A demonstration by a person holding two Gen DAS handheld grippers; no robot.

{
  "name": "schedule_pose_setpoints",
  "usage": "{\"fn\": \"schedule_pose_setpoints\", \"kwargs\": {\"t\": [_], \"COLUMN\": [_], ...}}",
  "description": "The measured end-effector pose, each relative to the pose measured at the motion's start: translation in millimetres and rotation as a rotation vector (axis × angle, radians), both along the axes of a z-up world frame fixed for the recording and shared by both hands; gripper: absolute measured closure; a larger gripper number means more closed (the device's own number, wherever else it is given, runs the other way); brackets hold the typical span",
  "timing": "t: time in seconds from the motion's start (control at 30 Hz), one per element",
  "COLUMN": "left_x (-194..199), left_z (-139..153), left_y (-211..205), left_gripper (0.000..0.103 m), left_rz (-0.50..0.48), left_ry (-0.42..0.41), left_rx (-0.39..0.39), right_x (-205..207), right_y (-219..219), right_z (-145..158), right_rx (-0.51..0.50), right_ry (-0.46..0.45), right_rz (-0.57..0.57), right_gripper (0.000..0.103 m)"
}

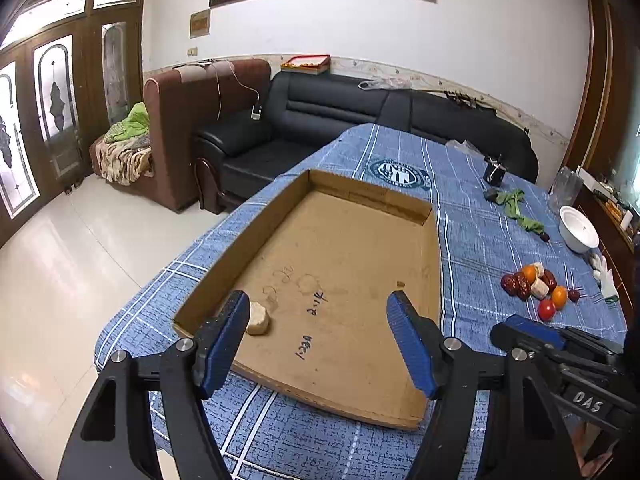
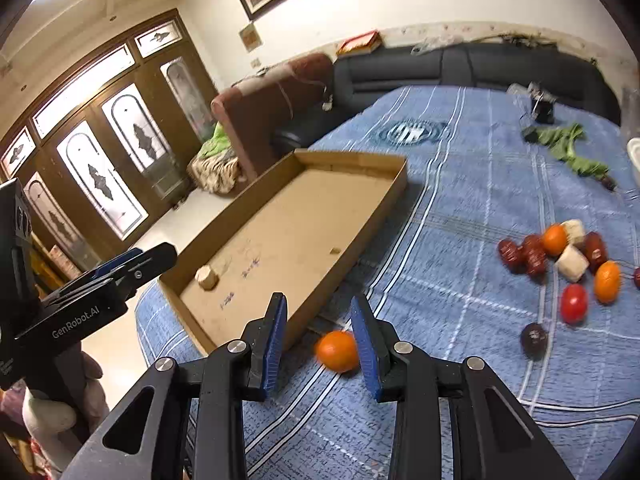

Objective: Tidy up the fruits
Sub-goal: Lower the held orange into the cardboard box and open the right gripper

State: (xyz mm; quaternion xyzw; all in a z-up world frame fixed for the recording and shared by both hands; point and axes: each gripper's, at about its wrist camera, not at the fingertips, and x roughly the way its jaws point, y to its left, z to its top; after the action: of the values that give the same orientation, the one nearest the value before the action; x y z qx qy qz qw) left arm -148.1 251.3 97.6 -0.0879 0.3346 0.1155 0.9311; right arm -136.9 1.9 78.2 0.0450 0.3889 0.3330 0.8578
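A shallow cardboard tray (image 1: 248, 220) lies on the blue checked cloth. In its near left corner rests a pale peeled chunk (image 1: 258, 318), just beside the left finger of my left gripper (image 1: 318, 296), which is open over the tray and holds nothing. On the right lies a pile of fruits (image 2: 560, 256): red dates, orange and red tomatoes, pale chunks, and a dark fruit (image 2: 534, 340). My right gripper (image 2: 319, 299) hangs beside the tray (image 2: 384, 208). A blurred orange fruit (image 2: 338, 351) shows between its fingers against the right pad, with a gap to the left pad.
A white bowl (image 1: 578, 232), green leaves (image 1: 516, 208) and a small black object (image 1: 494, 172) lie at the table's far right. The table's left edge drops to a tiled floor; sofas stand behind. A gloved hand (image 2: 52, 412) holds the left gripper (image 2: 132, 264).
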Motion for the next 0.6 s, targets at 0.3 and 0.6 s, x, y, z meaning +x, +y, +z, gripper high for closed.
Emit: {"fn": "schedule_pose_setpoints", "kwargs": {"t": [0.3,0.6], "left_x": [-0.3,-9.8], "left_z": [-4.1,-6.7], "left_y": [20.8,54.8], "left_gripper": [0.032,0.032], "left_rz": [0.035,0.104], "left_ry": [-0.005,-0.041], "left_rx": [-0.041,-0.101], "right_x": [11.1,-2.9], "right_y": [19.3,42.9], "right_z": [-42.3,-53.6], "right_rx": [-0.152,-0.189], "right_ry": [0.033,0.075], "right_rz": [0.025,0.119], "right_gripper": [0.065,0.074]}}
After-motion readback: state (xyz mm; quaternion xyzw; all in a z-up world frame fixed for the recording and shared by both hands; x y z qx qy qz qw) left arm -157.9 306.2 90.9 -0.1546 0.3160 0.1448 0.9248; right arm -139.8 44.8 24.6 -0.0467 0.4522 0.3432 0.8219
